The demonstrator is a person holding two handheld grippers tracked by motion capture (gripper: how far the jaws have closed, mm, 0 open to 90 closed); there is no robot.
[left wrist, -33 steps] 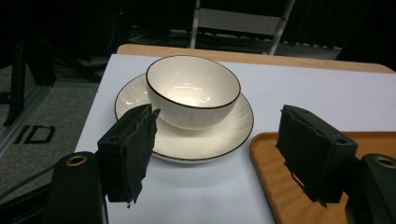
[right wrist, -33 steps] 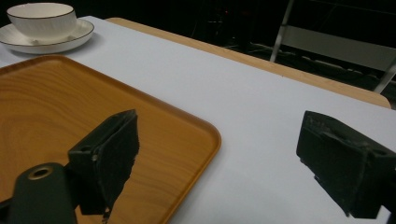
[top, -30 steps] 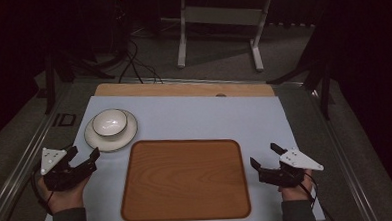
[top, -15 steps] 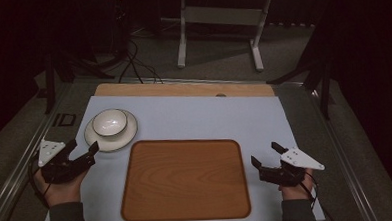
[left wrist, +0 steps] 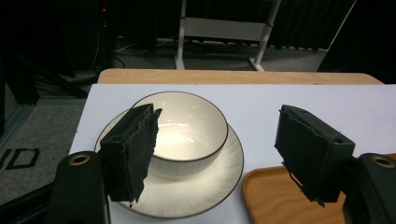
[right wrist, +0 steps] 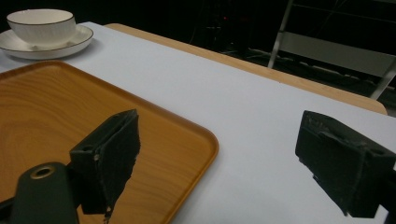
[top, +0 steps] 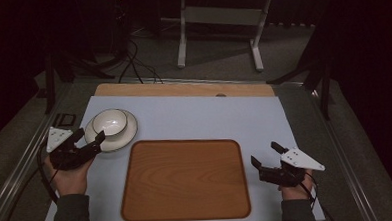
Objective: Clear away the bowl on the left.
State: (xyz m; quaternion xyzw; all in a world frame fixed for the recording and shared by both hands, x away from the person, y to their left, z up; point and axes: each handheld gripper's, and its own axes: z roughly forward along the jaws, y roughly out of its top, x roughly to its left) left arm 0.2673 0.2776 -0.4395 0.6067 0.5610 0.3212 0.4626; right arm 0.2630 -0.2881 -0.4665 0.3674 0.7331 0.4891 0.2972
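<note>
The white round bowl (left wrist: 187, 123) on its white saucer (left wrist: 201, 196), near the worktop's far left corner, is faced by the wide-open, empty left gripper (top: 87, 141), just beside it.

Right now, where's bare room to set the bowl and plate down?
The tray is bare all over. So is the mat between the plate and the right tool, beyond the tray. It's crowded only at the left tool, open at the bowl.

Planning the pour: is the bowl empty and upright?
Empty and upright: the bowl shows a bare white inside, rim level, sitting on its saucer.
</note>
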